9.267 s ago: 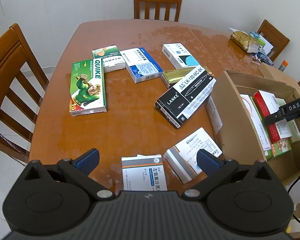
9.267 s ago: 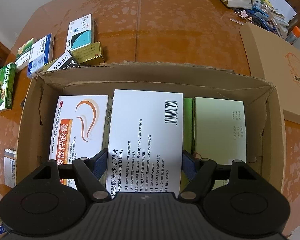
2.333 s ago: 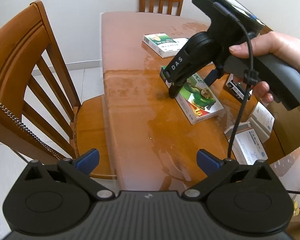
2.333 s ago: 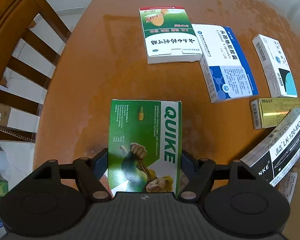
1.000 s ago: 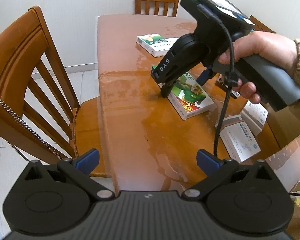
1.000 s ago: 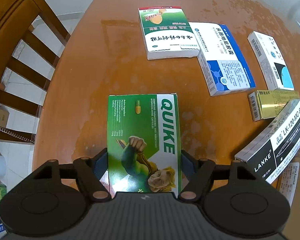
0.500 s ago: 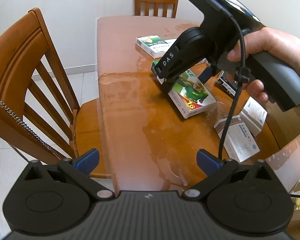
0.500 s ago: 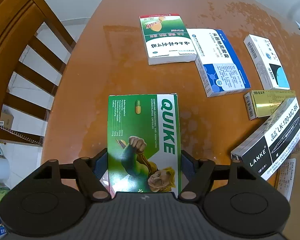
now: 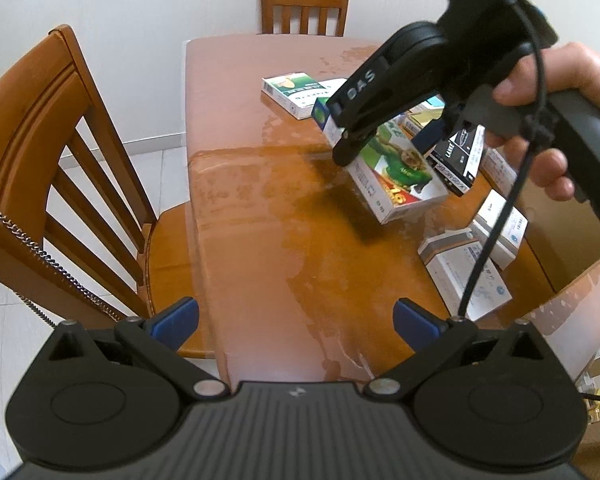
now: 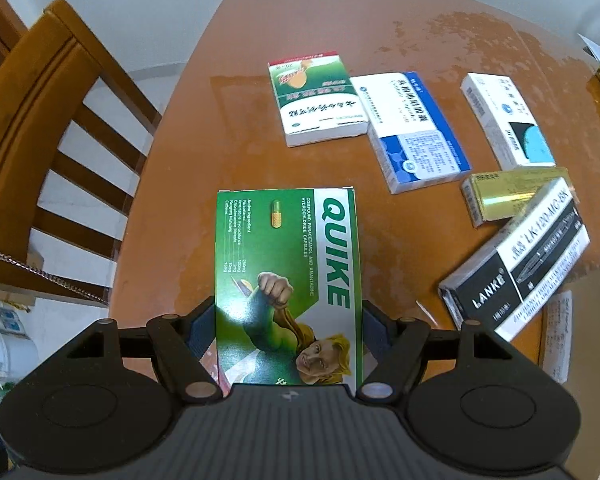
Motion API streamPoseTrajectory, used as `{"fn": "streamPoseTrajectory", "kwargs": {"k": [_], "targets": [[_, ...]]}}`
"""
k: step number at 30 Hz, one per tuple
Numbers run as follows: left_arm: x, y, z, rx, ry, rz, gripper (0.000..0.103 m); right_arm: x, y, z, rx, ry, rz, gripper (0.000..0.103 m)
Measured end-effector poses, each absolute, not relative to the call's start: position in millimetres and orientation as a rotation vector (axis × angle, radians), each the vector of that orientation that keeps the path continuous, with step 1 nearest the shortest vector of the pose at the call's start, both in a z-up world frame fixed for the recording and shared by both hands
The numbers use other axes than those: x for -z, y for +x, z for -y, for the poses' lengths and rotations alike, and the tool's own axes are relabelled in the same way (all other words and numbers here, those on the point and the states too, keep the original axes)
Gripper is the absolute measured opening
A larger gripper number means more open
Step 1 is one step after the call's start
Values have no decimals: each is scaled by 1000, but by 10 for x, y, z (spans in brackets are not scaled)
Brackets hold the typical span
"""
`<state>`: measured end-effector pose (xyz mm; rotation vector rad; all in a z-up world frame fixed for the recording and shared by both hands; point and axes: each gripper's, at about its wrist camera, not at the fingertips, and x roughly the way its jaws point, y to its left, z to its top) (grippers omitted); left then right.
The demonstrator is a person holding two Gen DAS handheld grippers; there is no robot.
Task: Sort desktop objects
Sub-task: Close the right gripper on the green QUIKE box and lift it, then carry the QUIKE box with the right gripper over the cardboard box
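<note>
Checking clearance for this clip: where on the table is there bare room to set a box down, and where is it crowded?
Bare table runs along the edge by the side chair, beside the lifted QUIKE box. The far end near the end chair is bare too. Crowded: the green-white box, blue-white box, LANKE box.

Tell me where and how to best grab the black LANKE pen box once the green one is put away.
Grip the LANKE pen box across its narrow width, fingers on the two long sides, near the free near end. It lies flat and skewed, its far end against the gold box, so come from above with the gripper turned to match. The right gripper now holds the QUIKE box.
</note>
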<state>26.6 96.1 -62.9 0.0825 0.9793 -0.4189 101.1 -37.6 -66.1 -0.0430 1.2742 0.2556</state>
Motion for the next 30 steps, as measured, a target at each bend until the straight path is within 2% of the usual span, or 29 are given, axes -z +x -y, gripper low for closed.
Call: {"fn": "streamPoseTrajectory", "kwargs": {"k": [30], "targets": [[486, 252, -616, 307, 134, -1032, 103, -152, 410, 987, -451, 136, -1120, 77]]}}
